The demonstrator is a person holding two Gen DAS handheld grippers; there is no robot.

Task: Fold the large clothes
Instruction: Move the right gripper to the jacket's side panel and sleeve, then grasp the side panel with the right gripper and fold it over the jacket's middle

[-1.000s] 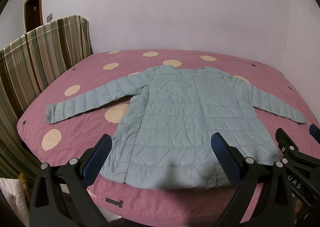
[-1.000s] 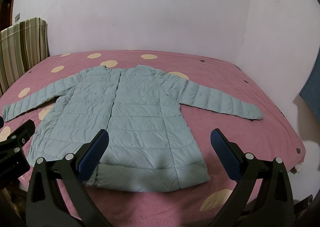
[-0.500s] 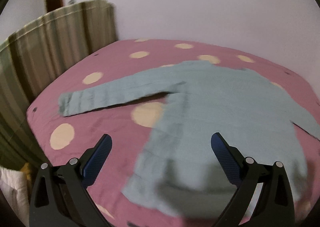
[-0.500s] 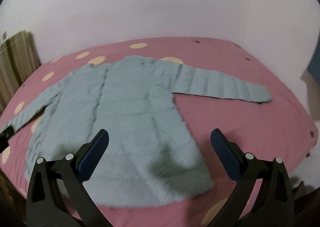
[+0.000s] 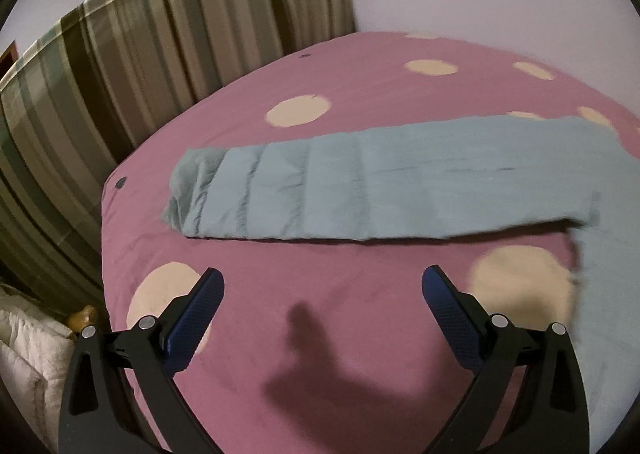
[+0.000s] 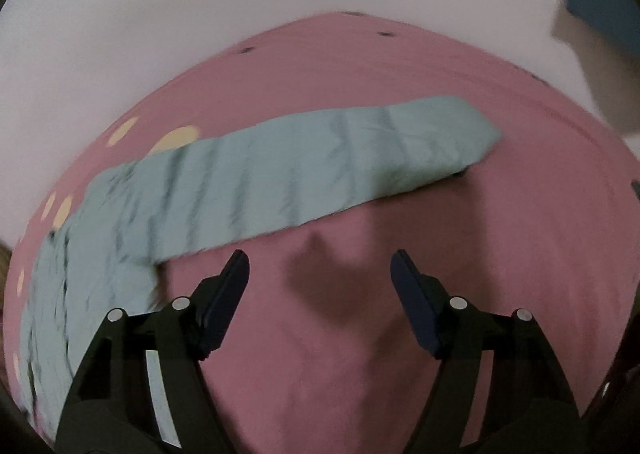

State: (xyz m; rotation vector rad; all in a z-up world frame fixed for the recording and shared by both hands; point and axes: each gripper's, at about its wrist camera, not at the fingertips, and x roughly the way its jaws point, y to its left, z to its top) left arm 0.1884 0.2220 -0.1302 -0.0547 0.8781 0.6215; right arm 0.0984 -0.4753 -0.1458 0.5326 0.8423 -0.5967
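Both tongs have swung out from the jacket's hem: our left tongs, wide open, and right tongs, empty and just narrowing, face its sleeves just ahead on the bed; gripping the cuffs comes next.

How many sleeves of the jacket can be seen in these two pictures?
2. The left sleeve lies flat on the pink bedspread ahead of the left gripper; the right sleeve lies flat ahead of the right gripper.
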